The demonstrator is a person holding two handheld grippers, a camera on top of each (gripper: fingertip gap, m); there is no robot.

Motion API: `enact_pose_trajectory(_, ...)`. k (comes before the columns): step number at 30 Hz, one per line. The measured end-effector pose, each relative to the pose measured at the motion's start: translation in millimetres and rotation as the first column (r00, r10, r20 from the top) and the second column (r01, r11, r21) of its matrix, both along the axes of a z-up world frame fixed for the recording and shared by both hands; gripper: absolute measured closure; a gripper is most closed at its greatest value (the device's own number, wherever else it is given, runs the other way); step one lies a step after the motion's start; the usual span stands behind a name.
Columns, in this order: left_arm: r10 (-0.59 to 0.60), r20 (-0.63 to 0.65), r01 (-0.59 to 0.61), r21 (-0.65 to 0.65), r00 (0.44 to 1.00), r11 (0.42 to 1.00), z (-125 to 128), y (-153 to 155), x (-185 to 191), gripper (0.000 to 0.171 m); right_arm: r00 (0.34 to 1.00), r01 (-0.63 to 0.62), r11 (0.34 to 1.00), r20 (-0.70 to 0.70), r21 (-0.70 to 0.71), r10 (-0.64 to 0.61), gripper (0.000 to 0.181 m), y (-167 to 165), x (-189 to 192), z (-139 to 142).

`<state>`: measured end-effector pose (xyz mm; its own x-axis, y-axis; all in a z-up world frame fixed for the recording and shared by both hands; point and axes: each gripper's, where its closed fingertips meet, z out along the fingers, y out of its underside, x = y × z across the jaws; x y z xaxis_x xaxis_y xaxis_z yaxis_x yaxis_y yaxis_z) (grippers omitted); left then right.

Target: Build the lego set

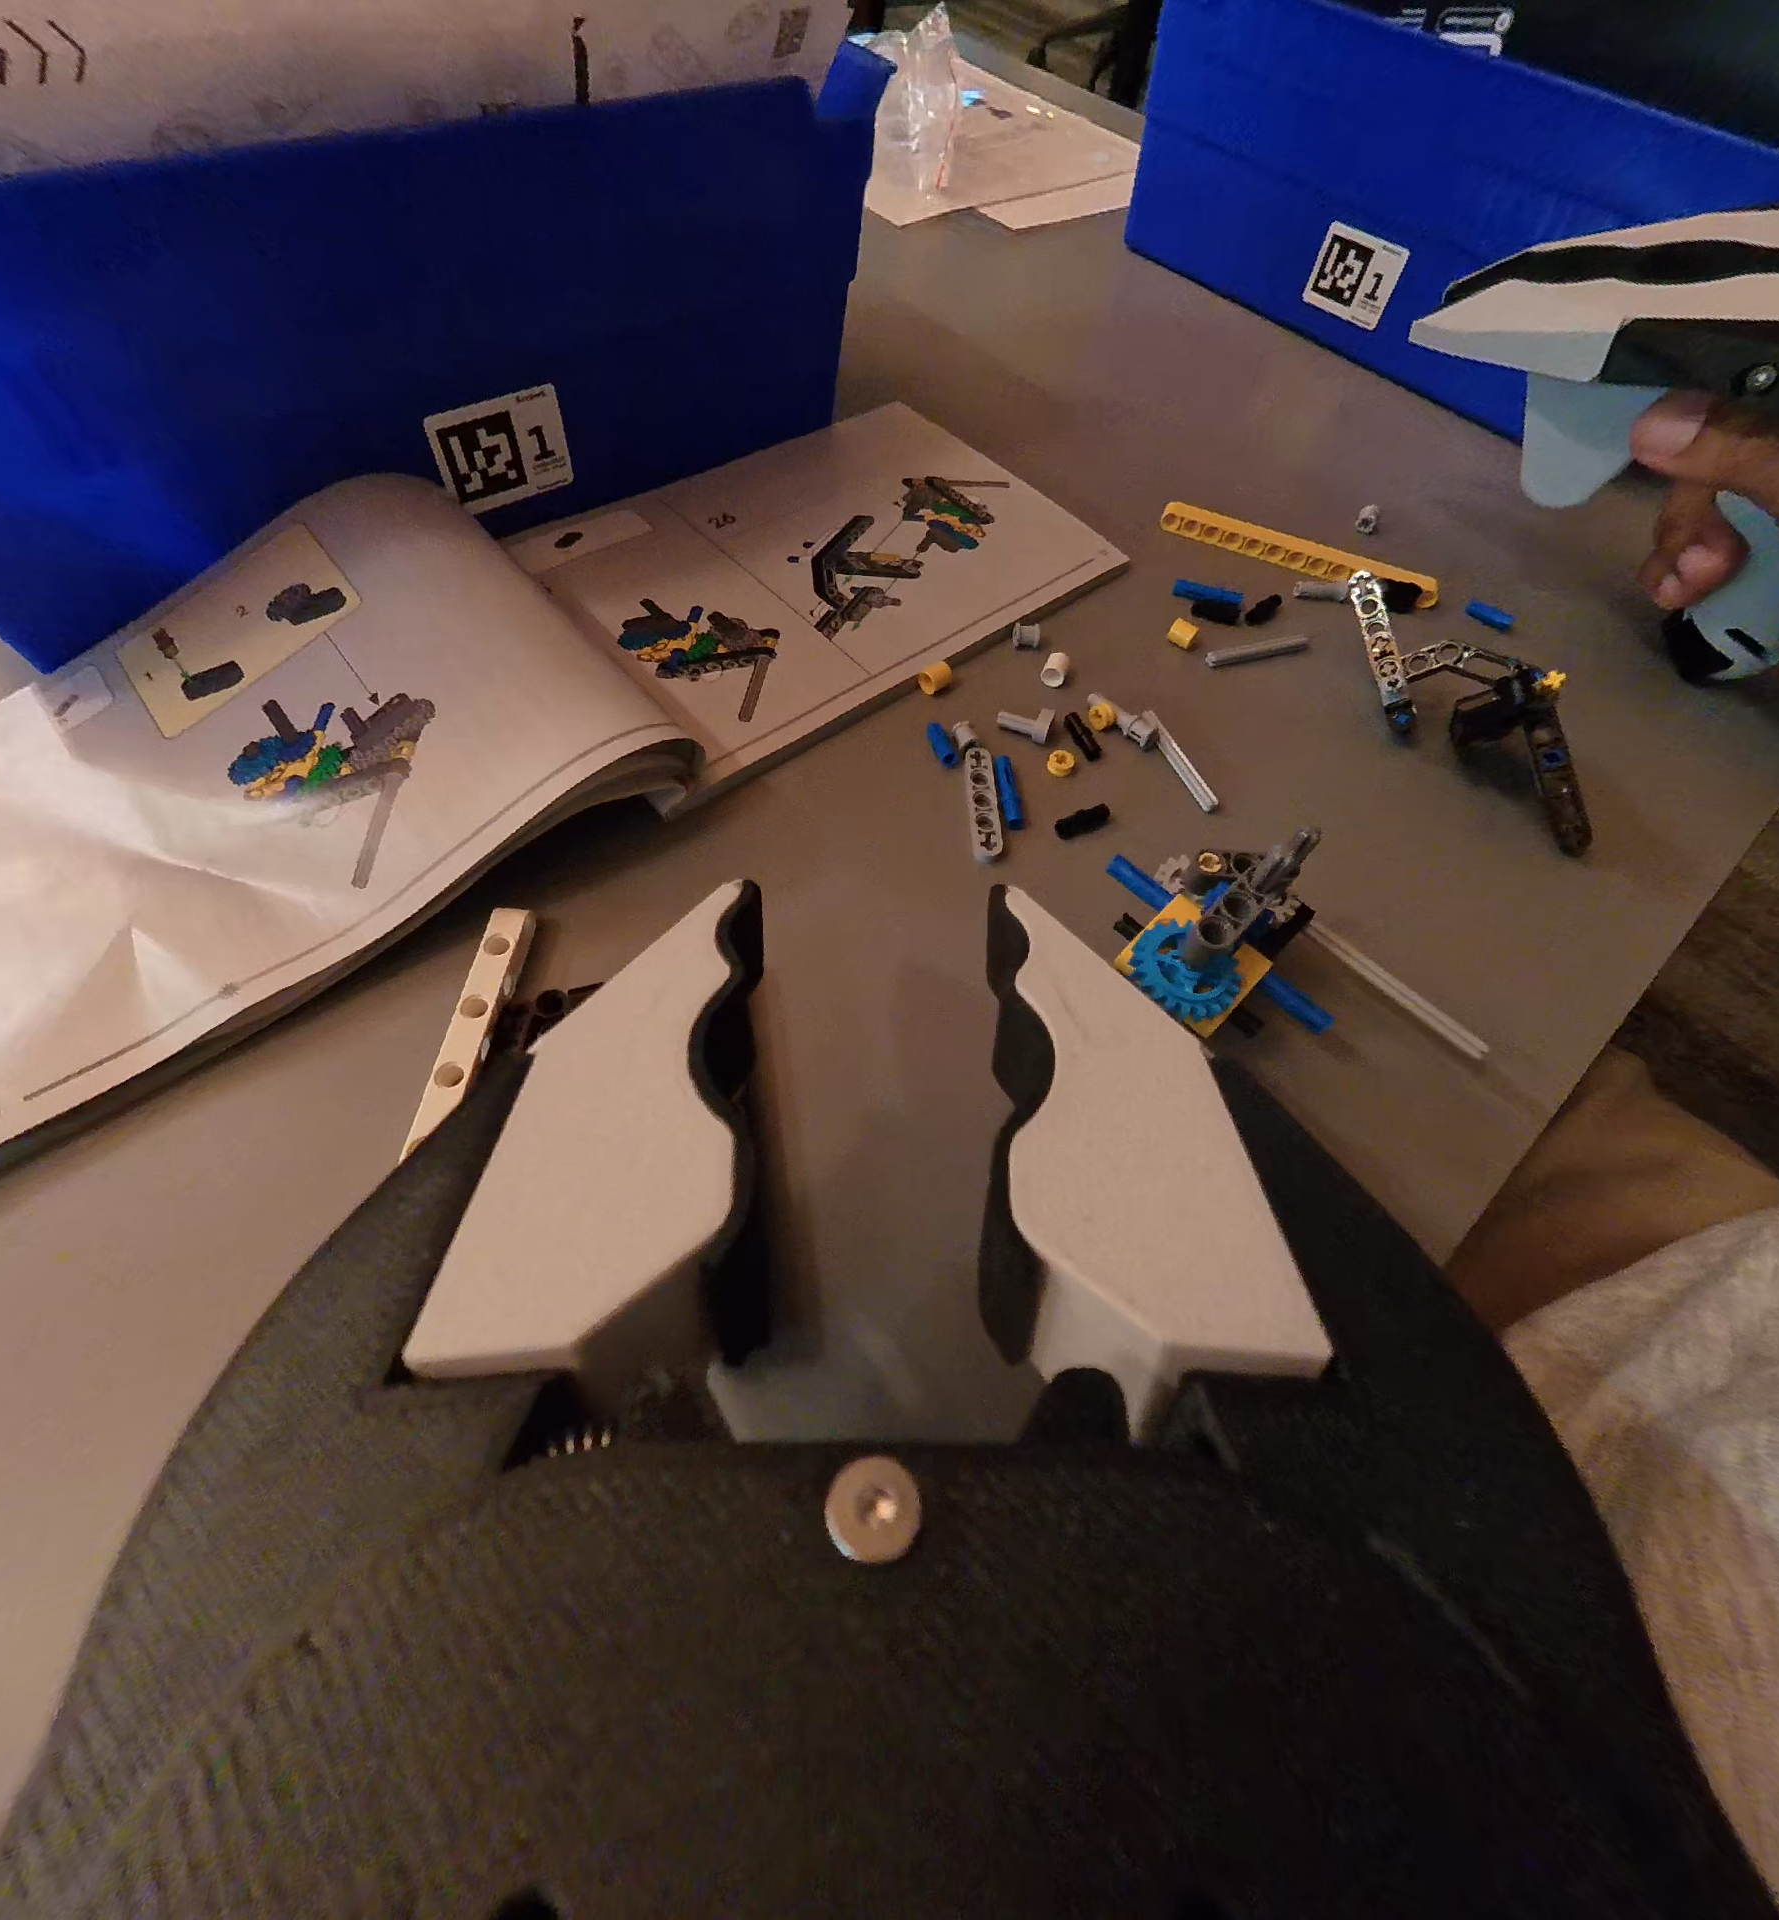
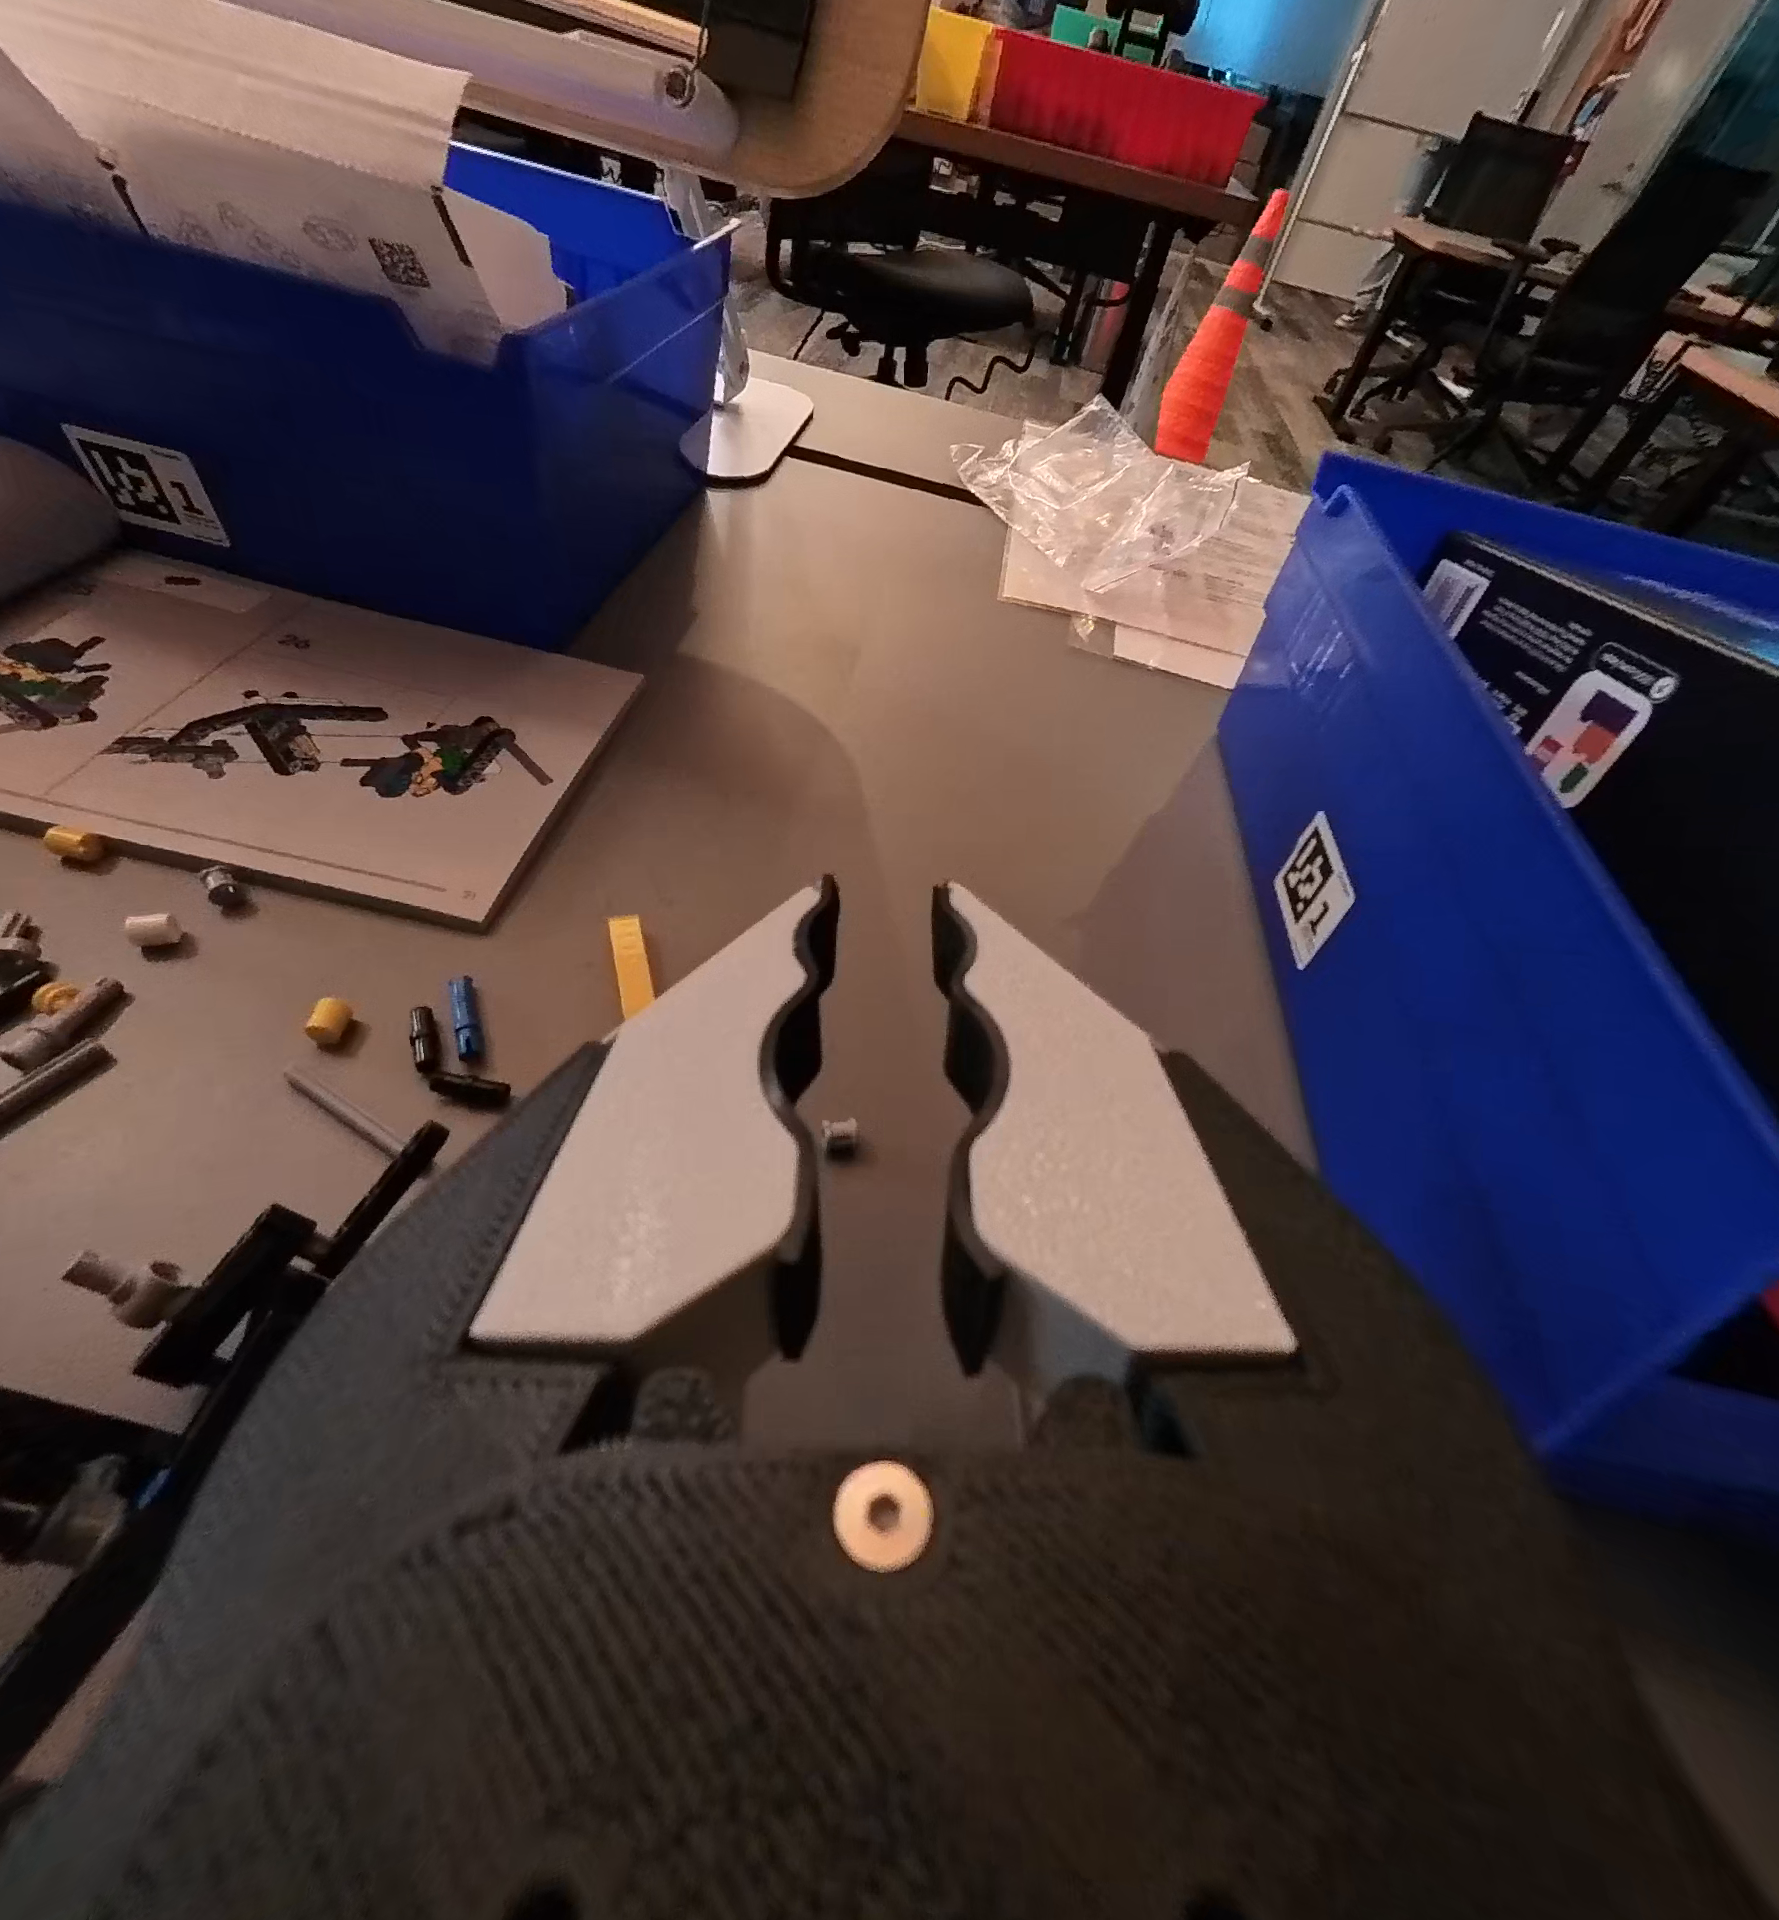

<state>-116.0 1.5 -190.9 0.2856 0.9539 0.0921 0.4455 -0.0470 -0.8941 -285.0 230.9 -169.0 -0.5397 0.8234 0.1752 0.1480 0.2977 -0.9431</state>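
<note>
Both tongs held nothing. The left tongs [image 1: 874, 899] were wide apart over the counter [image 1: 968, 364]. The right tongs [image 2: 885, 894] were narrower, above a tiny grey piece [image 2: 840, 1135]. The gear build [image 1: 1212, 951] sat near the counter's right edge, beside the open instruction booklet [image 1: 449, 748].

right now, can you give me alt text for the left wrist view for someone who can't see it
The left claw hangs open and empty over a grey table, with a small blue-and-yellow gear assembly just right of its tips. Beyond lie scattered loose lego pieces, an open instruction booklet and two blue bins.
</note>
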Motion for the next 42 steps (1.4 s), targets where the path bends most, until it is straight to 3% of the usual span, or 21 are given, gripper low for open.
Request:
enact_pose_trajectory(33,-0.051,-0.010,0.051,0.050,0.999,0.997,3.2,4.7,2.5,0.137,0.999,-0.035,0.999,0.008,0.003,0.035,0.159,-4.6,0.9,-1.6)
enact_pose_trajectory(38,-0.153,-0.065,0.157,0.064,0.986,0.985,11.8,18.7,10.4,0.136,0.978,-0.210,0.978,-0.002,-0.012,0.210,0.140,-24.7,26.4,4.3)
enact_pose_trajectory(42,-0.225,-0.104,0.239,0.166,0.969,0.957,20.8,30.9,16.8,0.134,0.887,-0.461,0.884,0.009,0.081,0.462,0.128,-67.9,74.5,13.4)
